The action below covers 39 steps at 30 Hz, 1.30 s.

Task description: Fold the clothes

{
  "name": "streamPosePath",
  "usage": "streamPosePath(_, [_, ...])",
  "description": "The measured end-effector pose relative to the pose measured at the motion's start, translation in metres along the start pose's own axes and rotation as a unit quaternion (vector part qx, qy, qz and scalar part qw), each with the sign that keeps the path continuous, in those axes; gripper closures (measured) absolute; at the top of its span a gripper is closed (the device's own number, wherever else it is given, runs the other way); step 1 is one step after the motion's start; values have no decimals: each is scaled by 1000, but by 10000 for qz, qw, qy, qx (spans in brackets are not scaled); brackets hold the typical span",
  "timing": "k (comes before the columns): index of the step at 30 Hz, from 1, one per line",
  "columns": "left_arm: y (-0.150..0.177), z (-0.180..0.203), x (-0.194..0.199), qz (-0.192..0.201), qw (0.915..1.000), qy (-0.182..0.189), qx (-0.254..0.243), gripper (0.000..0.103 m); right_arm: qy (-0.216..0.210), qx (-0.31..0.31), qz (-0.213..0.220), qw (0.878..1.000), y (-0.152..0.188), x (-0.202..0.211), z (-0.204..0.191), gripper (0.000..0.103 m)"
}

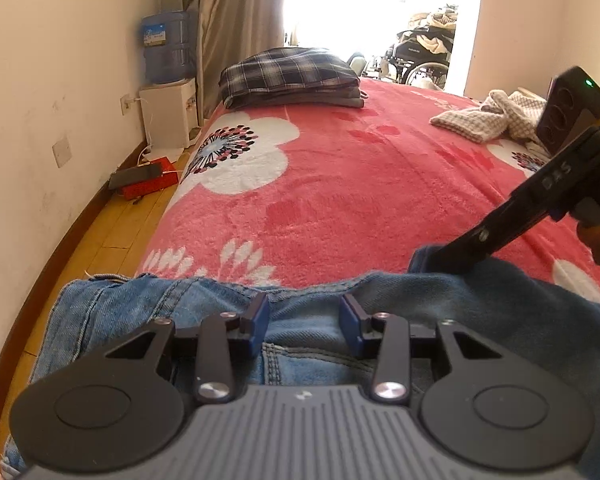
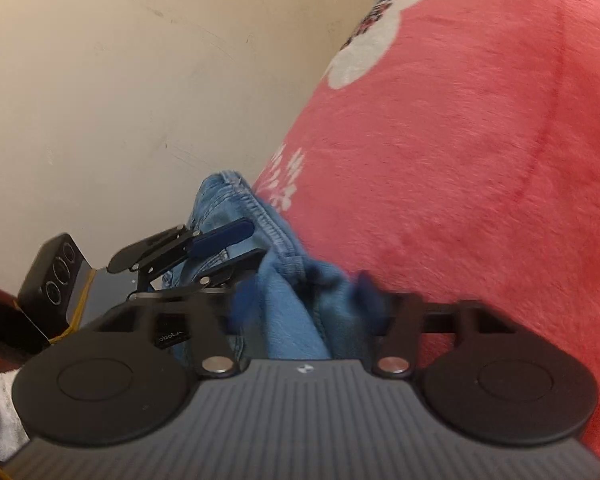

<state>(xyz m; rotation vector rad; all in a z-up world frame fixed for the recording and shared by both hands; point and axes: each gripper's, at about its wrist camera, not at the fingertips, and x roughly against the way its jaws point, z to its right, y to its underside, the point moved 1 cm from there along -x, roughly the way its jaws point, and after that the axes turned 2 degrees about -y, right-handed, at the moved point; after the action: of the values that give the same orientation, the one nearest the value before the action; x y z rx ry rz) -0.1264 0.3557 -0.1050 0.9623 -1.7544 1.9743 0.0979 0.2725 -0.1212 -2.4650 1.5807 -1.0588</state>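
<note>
**Denim edge could slip off the near end of the bed**

The jeans (image 1: 308, 344) are lying across the near edge of the bed (image 1: 340, 200), with their left end hanging past the bed's left side toward the floor (image 1: 100, 240). The left gripper (image 1: 303, 322) is hovering over a hem with its blue pads wide apart, gripping nothing. The right gripper (image 2: 300, 300) is reaching into a bunched part of the denim at the right; its fingers are blurred and buried in cloth, so I cannot tell whether it is clamping. If only that side is holding, a lift is likely dragging the loose left end off the bed, or skewing the fold. Thick seams may also be escaping a shallow pinch.

The jeans are looking rumpled, light blue, with heavy stitched seams and a darker inner face showing. A folded plaid pile (image 1: 292, 78) is sitting far left, and a checked cloth (image 1: 484, 118) far right.
</note>
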Motion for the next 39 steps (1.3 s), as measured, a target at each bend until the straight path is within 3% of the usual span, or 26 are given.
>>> streamPosePath(6, [3,0,1,77,9999,-86,16,64,-30,-276,623,9977,5,18,21,102])
streamPosePath(10, [5,2,1,101,9998,-147,-28,64,346,-1162,1154,9859,1,33,70,103])
streamPosePath(14, [8,2,0,146,9998,-163,-19,64,-95,-1396,1242,9823,-5,52,71,100])
streamPosePath(15, [9,2,0,172,9997,-168,-20,64,-251,-1348,1144,9839,-6,54,65,96])
streamPosePath(16, [10,3,0,198,9997,-173,-20,63,-307,-1271,994,9864,-7,51,58,73])
streamPosePath(17, [11,3,0,225,9996,-179,-22,63,-325,-1183,823,9890,-7,47,52,57])
streamPosePath(18, [12,4,0,260,9995,-195,-33,63,-305,-1066,657,9917,-7,38,45,31])
streamPosePath(20, [15,5,0,319,9992,-221,-44,63,-209,-803,328,9960,-4,14,31,27])
streamPosePath(21, [15,4,1,334,9992,-223,-29,63,-93,-662,263,9974,-2,4,25,28])
streamPosePath(22, [15,4,1,348,9991,-225,-14,63,41,-521,235,9984,-1,-5,19,39])
streamPosePath(23, [15,4,2,361,9991,-226,5,63,75,-498,200,9985,-1,-11,16,56])
streamPosePath(24, [15,3,2,366,9991,-222,58,63,70,-520,161,9985,-3,-16,15,89])
streamPosePath(29, [14,0,4,450,9985,-237,220,62,-148,-248,520,9982,2,9,9,98])
streamPosePath(34, [18,2,-3,479,9981,-306,221,61,291,-953,793,9919,3,10,60,103])
streamPosePath(35, [17,2,-3,468,9982,-303,209,61,196,-1110,865,9899,3,11,66,103])
streamPosePath(39, [9,6,3,351,9984,-425,124,59,390,-868,1207,9881,-4,48,53,101])
